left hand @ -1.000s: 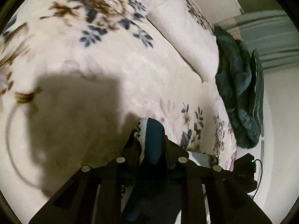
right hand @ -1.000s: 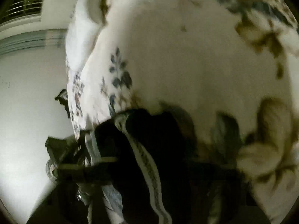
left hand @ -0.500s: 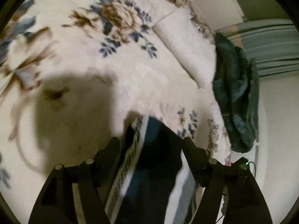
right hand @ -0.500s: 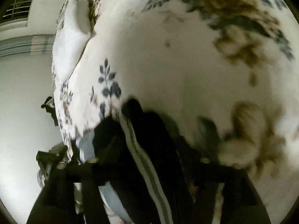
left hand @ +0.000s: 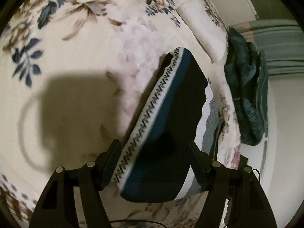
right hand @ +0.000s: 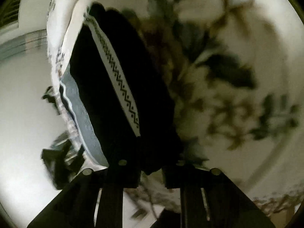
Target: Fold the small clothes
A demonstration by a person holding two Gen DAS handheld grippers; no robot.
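Observation:
A small dark teal garment (left hand: 171, 117) with a white zigzag-patterned band lies folded on the floral bedspread (left hand: 76, 57). My left gripper (left hand: 154, 152) is open, its fingers apart on either side of the garment's near end, not holding it. In the right wrist view the same garment (right hand: 106, 98) lies ahead with its patterned band up. My right gripper (right hand: 150, 171) is open, with the garment's near end between its fingers.
A white pillow (left hand: 201, 26) lies at the far end of the bed. A dark green blanket (left hand: 247, 95) hangs off the bed's right edge. A grey cloth (right hand: 79, 110) lies under the garment near the bed edge.
Both grippers have opened and let go of the garment, which now lies flat on the bed. Both have pulled back from it.

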